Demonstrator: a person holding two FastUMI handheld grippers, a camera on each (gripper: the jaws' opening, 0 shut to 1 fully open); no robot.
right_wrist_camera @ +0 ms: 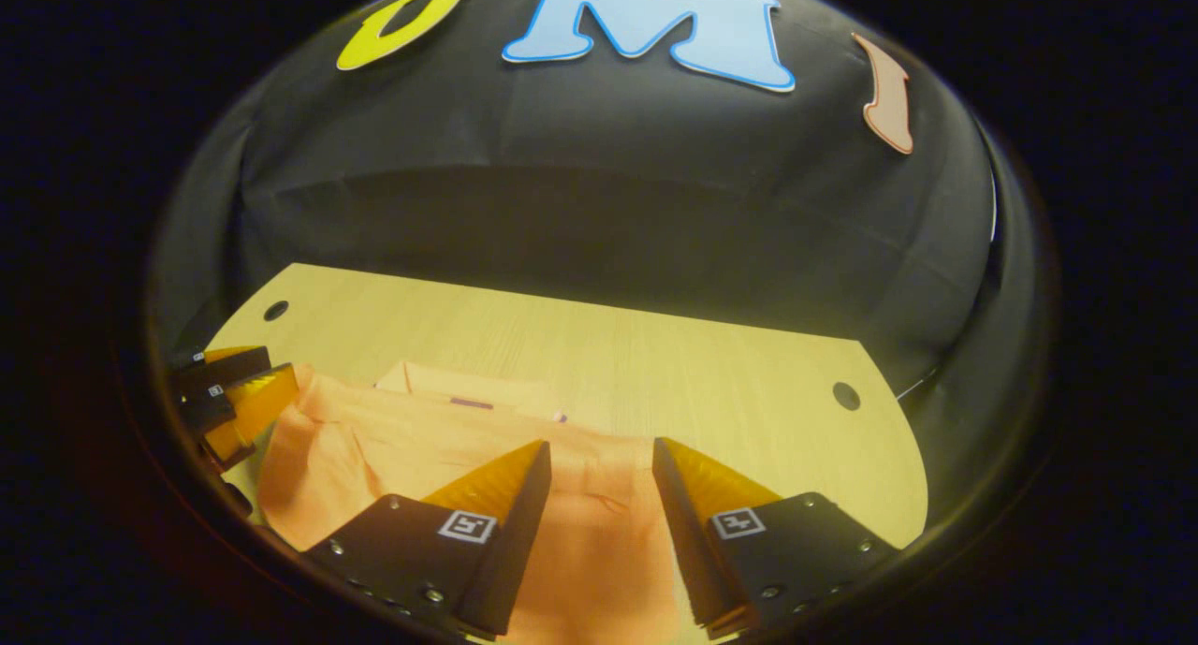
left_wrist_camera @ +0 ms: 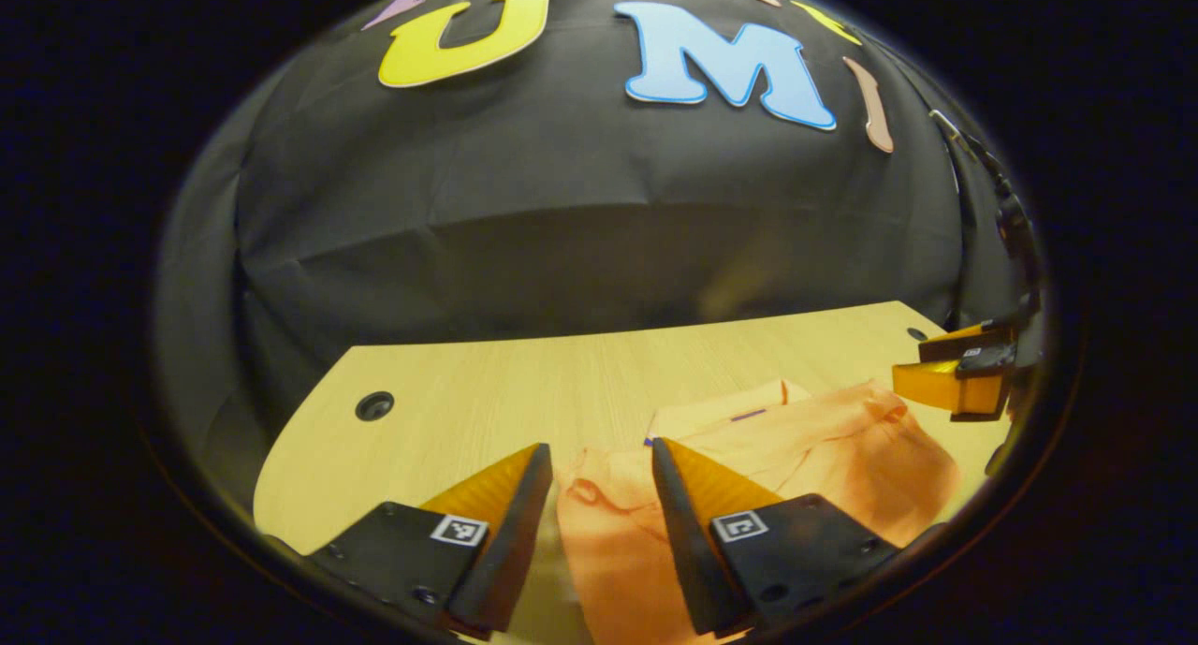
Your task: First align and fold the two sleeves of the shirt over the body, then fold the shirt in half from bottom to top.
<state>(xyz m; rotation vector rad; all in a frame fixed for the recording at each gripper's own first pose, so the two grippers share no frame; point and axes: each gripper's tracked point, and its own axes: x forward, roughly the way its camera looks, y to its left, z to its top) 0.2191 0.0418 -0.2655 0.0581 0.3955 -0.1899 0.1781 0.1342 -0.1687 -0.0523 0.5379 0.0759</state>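
Note:
An orange shirt [left_wrist_camera: 824, 448] lies crumpled flat on the wooden table [left_wrist_camera: 487, 392], its paler collar end with a small purple tag pointing toward the wall. In the left gripper view, my left gripper [left_wrist_camera: 600, 447] is open above the shirt's near-left part, and a strip of cloth runs down between its fingers. The right gripper [left_wrist_camera: 955, 373] shows at the far right edge, beside the shirt. In the right gripper view, my right gripper [right_wrist_camera: 600, 444] stands open over the shirt [right_wrist_camera: 393, 439], with cloth below the gap. The left gripper [right_wrist_camera: 234, 392] appears at the shirt's left edge.
The table has round cable holes near its corners [left_wrist_camera: 374, 405] [right_wrist_camera: 846, 395]. Bare wood [right_wrist_camera: 711, 373] stretches beyond and to the right of the shirt. The black cloth wall rises right behind the table's far edge.

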